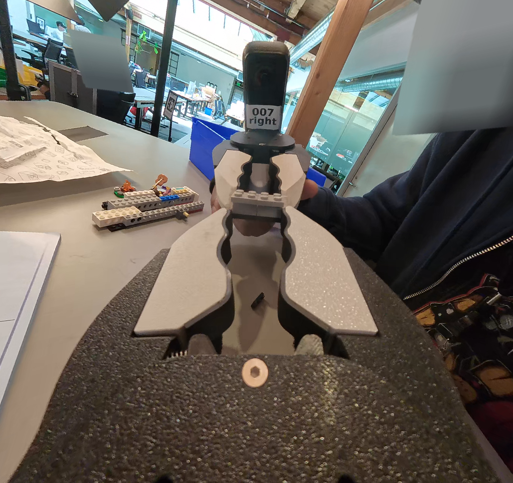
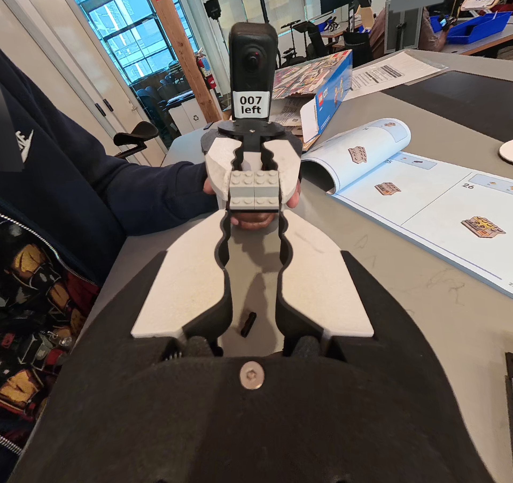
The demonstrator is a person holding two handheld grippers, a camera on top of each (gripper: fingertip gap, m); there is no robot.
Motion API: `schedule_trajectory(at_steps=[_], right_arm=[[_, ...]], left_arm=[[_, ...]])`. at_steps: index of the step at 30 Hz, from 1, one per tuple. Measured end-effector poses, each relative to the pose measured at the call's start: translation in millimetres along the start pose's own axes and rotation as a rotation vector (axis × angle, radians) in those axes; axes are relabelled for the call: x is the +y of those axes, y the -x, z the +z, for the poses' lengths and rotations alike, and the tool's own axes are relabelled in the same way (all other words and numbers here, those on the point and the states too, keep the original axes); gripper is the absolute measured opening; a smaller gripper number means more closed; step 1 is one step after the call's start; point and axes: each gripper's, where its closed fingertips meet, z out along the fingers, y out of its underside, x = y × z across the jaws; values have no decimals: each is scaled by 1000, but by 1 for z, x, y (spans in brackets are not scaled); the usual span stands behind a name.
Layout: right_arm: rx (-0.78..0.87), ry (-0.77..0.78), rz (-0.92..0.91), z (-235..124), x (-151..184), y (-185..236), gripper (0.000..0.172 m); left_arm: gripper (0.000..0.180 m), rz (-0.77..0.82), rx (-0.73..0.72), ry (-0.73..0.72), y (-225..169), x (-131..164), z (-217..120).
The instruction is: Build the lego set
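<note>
Brick stack, grey, small, rigid, likely light with slick sides, hung above the worktop; left gripper and right gripper each pinched its opposite ends.

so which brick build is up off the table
The small grey brick assembly, clamped between both hand-held grippers in mid-air. The long white-and-grey brick build with the blue piece lies on the table.
</note>
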Motion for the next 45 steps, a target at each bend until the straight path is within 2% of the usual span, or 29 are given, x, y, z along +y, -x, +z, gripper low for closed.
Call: schedule_trajectory(at_steps=[4, 8, 12, 15, 17, 22, 35, 45], right_arm=[[16, 9, 6, 1, 2, -3, 32], [78, 86, 1, -1, 13, -13, 31], [157, 330, -40, -8, 50, -24, 27], [123, 524, -86, -11, 80, -14, 28], [86, 570, -93, -8, 88, -5, 28], [122, 709, -128, -4, 113, -9, 29], [240, 679, -109, -20, 108, -34, 28], [185, 705, -159, -15, 114, -19, 28]], left_arm=[[33, 0, 1, -11, 1, -2, -1], [33, 48, -25, 10, 3, 0, -2], [33, 126, -56, 34, 5, 1, -3], [33, 161, -71, 34, 6, 0, -3], [33, 160, -70, 33, 5, 0, -4], [33, 165, -86, 35, 7, 0, -7], [33, 142, -86, 7, 9, -4, -11], [33, 119, -83, -17, 10, -7, -13]])
